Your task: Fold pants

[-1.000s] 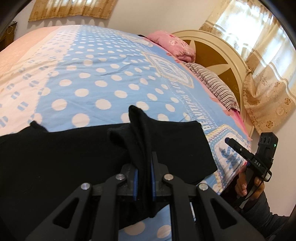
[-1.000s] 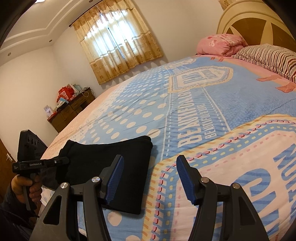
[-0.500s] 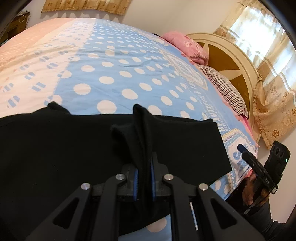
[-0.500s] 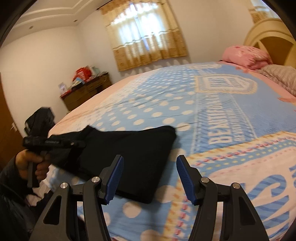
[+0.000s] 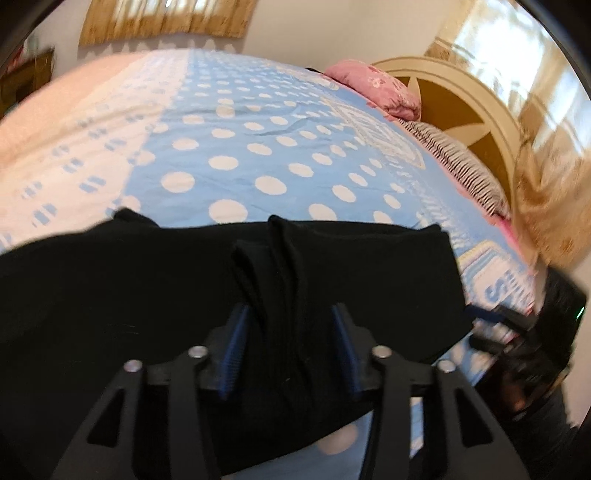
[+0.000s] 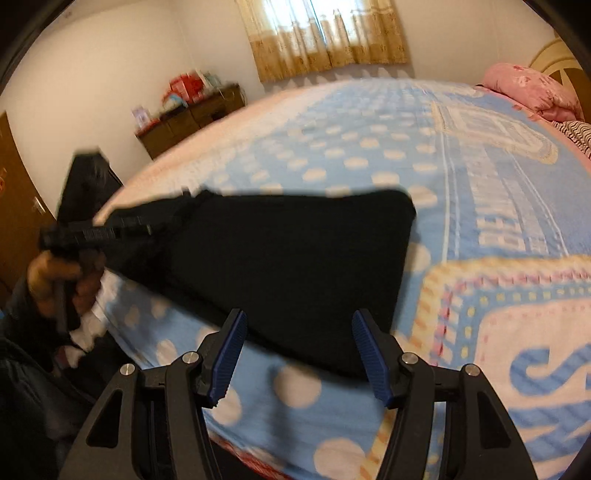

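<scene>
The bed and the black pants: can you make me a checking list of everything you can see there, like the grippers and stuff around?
Surface: bed with a blue polka-dot cover, flat.
Job's things: black pants lying across the near edge of the bed; a bunched ridge of cloth stands up between the left fingers.
Clutter: pink pillow and striped pillow at the headboard.
Grippers: left gripper open, jaws on either side of the ridge; right gripper open, above the pants' near edge, holding nothing.
Cables: nothing seen.
Surroundings: curtained window, wooden dresser with things on top, headboard.
</scene>
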The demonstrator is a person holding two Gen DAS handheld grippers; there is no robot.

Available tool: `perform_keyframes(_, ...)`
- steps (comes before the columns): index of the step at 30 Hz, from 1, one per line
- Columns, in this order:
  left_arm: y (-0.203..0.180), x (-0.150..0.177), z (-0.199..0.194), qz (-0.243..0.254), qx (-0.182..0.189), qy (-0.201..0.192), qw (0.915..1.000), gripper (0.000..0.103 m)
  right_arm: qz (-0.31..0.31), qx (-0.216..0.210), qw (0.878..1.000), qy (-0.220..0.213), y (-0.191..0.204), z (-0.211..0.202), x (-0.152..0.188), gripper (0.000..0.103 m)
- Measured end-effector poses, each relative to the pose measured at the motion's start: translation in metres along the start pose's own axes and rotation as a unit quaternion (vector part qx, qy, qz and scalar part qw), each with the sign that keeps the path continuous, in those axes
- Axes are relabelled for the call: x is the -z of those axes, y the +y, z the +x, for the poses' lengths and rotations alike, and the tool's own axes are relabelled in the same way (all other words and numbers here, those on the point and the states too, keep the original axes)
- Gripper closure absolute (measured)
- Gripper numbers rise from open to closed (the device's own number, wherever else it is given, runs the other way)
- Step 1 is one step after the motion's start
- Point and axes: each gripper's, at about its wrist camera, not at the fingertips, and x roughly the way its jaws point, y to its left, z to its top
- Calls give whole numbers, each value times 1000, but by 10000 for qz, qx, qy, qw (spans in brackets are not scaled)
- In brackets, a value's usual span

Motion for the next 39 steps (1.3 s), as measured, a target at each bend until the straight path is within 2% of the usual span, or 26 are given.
perform_keyframes(2,-1,-1,-4,118,-93,-104,9998,51,105,-37,9998,-162,-4,-1,-19,42)
perform_keyframes(4,-2,-4,-6,192,-157,-182,9995,41,212,-126,9993,-275,-8,5,-35,41)
perform_keyframes(6,-1,-8,-3,224,-295,-279,9989,38,359,-162,9990,-206,-17,20,-51,41)
perform_keyframes(8,2,-11,4,215,-476,-248,9983,38,550,233,9982,-29,-35,45,-61,41)
perform_keyframes(9,4,-10,9,174,-525,-155,9983,38,700,343,9968,176,-44,56,-62,41)
perform_keyframes(10,4,-9,12,168,-526,-95,9984,38,859,236,9958,189,-51,61,-62,41)
perform_keyframes(11,4,-6,15,215,-534,-22,9983,38,1037,63,9946,25,-56,56,-62,41)
perform_keyframes(12,1,-3,16,336,-617,-50,9975,38,1108,14,9938,57,-57,53,-62,41)
perform_keyframes(15,-2,2,12,472,-675,-102,9965,37,1123,83,9936,-53,-51,41,-60,41)
perform_keyframes(19,6,6,1,274,-591,-210,9977,37,825,-72,9964,-162,-21,31,-58,41)
perform_keyframes(22,10,9,-11,200,-622,-323,9973,34,324,-366,9987,-140,23,35,-59,41)
perform_keyframes(24,14,11,-21,158,-666,-439,9967,30,-95,-672,9977,11,58,44,-56,41)
perform_keyframes(28,25,13,-37,117,-835,-565,9948,26,-858,-896,9916,375,112,74,-35,41)
perform_keyframes(32,39,17,-44,68,-1031,-589,9929,26,-1323,-817,9840,872,135,100,-17,41)
perform_keyframes(35,51,20,-50,-45,-1080,-606,9923,26,-1214,-990,9844,798,133,98,-25,41)
perform_keyframes(39,72,25,-63,-293,-1186,-687,9901,24,-1028,-964,9882,609,133,95,-37,44)
